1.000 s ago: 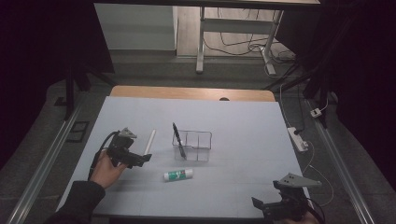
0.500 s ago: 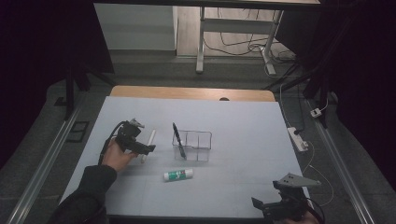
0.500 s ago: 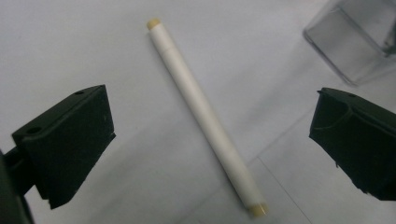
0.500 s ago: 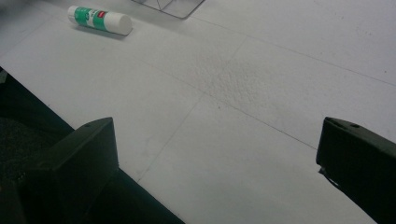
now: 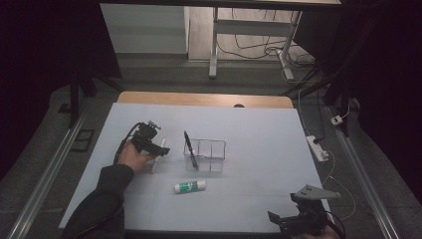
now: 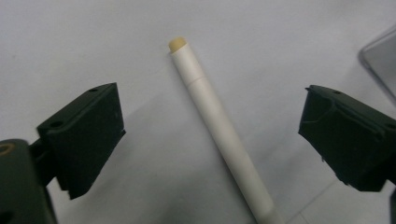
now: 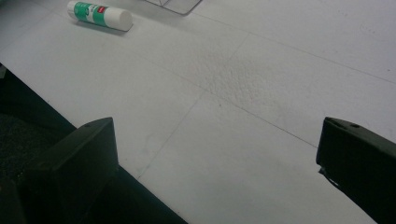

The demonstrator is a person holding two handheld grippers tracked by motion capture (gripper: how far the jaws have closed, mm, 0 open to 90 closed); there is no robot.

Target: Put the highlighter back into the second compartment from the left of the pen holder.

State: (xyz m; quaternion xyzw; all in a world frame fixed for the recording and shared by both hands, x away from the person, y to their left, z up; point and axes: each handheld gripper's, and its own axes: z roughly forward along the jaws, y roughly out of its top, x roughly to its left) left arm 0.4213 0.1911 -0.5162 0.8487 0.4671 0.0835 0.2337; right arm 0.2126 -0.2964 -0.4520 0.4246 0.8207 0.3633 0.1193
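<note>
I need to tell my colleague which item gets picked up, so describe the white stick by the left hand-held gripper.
On the pale table, look left of the wire basket. The white stick lies flat between the open jaws of the left hand-held gripper, untouched. Unlike the green-labelled glue stick, it is plain, slim and yellowish-tipped.

In your left gripper view the white pen (image 6: 219,133) runs off the bottom edge, so its lower end is cut off, and only a corner of the wire basket (image 6: 380,63) enters at the right edge. From the high view your left gripper (image 5: 158,149) covers the middle of that pen. Your right gripper (image 5: 298,219) is cropped by the bottom edge there. The glue stick (image 7: 99,15) label is too small to read, and the basket is cut off at the top.
</note>
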